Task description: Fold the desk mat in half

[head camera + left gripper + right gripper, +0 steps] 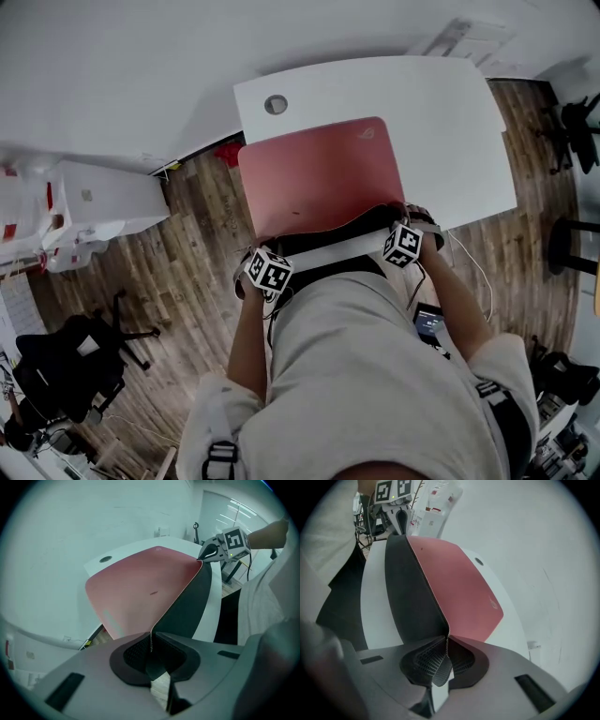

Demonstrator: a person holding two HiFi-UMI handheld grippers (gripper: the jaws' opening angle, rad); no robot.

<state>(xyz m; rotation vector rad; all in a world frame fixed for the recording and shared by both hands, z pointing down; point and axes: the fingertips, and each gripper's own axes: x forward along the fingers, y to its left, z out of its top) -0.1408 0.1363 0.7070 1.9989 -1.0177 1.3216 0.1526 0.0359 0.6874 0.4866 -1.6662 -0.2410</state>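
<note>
In the head view, the pink desk mat lies on the white desk above a wooden floor. Its near edge is raised off the surface, between the left gripper and the right gripper, one at each near corner.

In the left gripper view, that gripper's jaws are pressed together on the mat's thin edge at the corner. The pink top runs away to the left, and the black underside faces right, arching over to the right gripper at the far corner.

In the right gripper view, its jaws likewise pinch the mat's edge. The black underside curves up on the left toward the left gripper, and the pink face slopes down onto the desk.
</note>
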